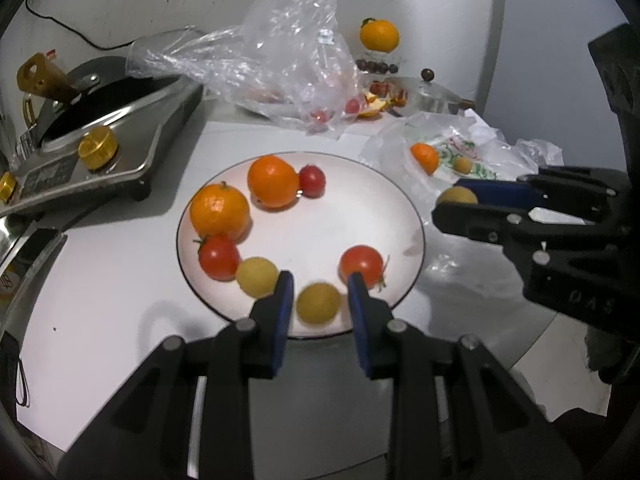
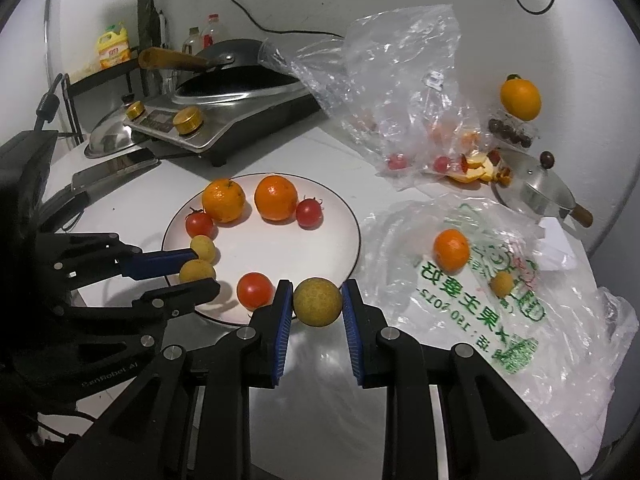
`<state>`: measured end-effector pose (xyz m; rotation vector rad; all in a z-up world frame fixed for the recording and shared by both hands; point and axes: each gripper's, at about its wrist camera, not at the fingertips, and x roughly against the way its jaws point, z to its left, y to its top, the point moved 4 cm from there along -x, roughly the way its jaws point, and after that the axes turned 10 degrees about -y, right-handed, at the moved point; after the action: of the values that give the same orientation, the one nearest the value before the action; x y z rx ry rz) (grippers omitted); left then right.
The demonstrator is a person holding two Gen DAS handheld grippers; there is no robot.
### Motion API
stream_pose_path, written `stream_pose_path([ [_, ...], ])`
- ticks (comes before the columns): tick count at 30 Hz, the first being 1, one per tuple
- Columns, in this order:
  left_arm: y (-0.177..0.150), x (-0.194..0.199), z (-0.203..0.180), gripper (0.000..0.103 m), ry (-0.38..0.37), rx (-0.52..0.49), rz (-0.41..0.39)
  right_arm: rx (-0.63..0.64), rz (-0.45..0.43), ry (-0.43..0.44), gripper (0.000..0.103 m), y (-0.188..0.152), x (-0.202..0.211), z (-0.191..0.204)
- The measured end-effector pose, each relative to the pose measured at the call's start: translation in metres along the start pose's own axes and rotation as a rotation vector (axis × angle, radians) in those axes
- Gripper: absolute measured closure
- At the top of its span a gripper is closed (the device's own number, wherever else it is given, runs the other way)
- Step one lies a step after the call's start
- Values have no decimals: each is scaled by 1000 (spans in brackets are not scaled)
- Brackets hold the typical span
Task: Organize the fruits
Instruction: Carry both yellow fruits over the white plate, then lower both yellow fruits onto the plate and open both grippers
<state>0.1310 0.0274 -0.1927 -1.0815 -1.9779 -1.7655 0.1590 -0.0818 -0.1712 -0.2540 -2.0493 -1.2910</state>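
Observation:
A white plate (image 1: 360, 208) (image 2: 328, 236) holds two oranges (image 1: 273, 181) (image 1: 219, 211), three red tomatoes and two yellow fruits. My left gripper (image 1: 318, 302) is open, its fingers either side of a blurred yellow fruit (image 1: 318, 303) at the plate's near edge, not touching it. It shows in the right wrist view (image 2: 196, 270). My right gripper (image 2: 316, 304) is shut on a yellow-green fruit (image 2: 318, 301) just off the plate's near right rim. It also shows in the left wrist view (image 1: 456, 204). An orange (image 2: 451, 250) and a small yellow fruit (image 2: 501, 283) lie on a printed bag (image 2: 500, 320).
An induction cooker with a wok (image 2: 236, 92) stands at the back left, with a knife (image 2: 108, 174) beside it. A clear plastic bag (image 2: 392, 92) with small tomatoes lies behind the plate. Orange peel, a pot lid (image 2: 536, 188) and another orange (image 2: 520, 98) sit far right.

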Motion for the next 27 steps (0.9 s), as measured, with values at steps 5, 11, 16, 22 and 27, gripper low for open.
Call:
stream_pose_path([
  [5, -1, -2, 7, 73, -1, 16, 11, 5, 14, 6, 76, 3, -11, 7],
  [11, -1, 6, 15, 71, -2, 26, -10, 6, 30, 15, 76, 7, -26, 16],
  [16, -2, 10, 21, 70, -2, 34, -17, -3, 46, 18, 76, 9, -38, 21],
  [22, -2, 13, 27, 68, 4, 38, -21, -14, 65, 20, 76, 10, -51, 26],
  [27, -1, 16, 32, 67, 10, 42, -31, -19, 72, 21, 76, 12, -57, 28],
])
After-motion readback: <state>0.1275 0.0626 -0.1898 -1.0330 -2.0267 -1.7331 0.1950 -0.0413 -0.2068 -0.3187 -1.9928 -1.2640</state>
